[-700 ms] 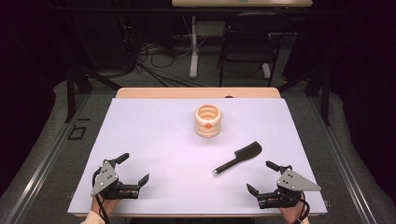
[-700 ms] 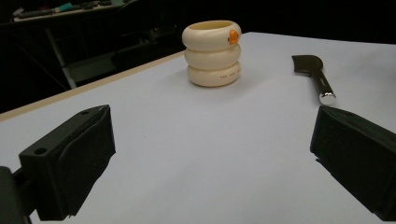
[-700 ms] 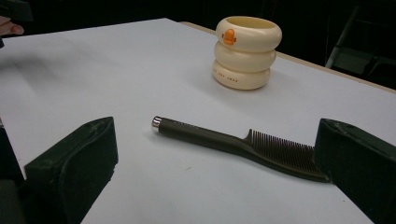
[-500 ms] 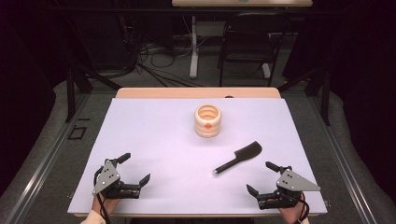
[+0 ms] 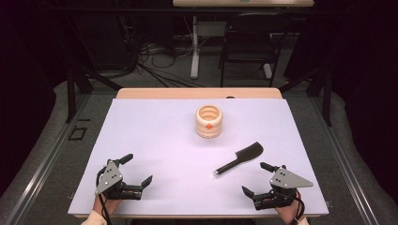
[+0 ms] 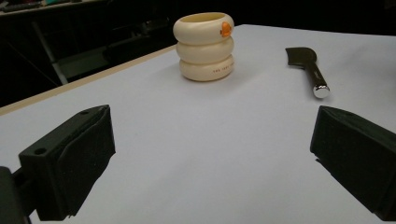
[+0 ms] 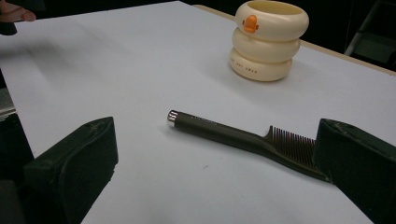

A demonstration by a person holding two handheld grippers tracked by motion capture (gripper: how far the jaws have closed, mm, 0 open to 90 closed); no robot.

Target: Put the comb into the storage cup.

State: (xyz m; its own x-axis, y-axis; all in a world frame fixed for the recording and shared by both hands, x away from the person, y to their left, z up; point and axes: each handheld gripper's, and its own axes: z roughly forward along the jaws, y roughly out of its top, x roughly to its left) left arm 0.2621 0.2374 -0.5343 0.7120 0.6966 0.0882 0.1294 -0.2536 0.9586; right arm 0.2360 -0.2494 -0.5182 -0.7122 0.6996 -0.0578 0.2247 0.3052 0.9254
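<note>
We start at the right gripper [image 5: 263,180], which sits low at the near right corner of the table [image 5: 155,136] with its jaws spread wide and nothing between them. Just beyond it, a little toward the middle of the table, lies the comb [image 5: 239,158]: a dark one with a long handle, flat on the white surface and apart from the jaws. In the right gripper view the comb [image 7: 243,135] lies crosswise ahead of the jaws, its silver-capped handle end toward the left jaw and its toothed end partly hidden behind the right jaw (whether that jaw touches the teeth we cannot tell from here). In the high view a clear strip of table separates the two.

Farther out from the same gripper, past the comb, stands the cream holder [image 5: 209,121], a ribbed cup shaped like three stacked rings with a small orange mark on its side. It stands upright and well apart from the comb.

Across the near edge we find the left gripper [image 5: 137,169], also with its jaws wide apart and empty. From its own view the holder [image 6: 204,45] stands ahead, and the comb [image 6: 307,69] lies off to the right, handle end nearer.
</note>
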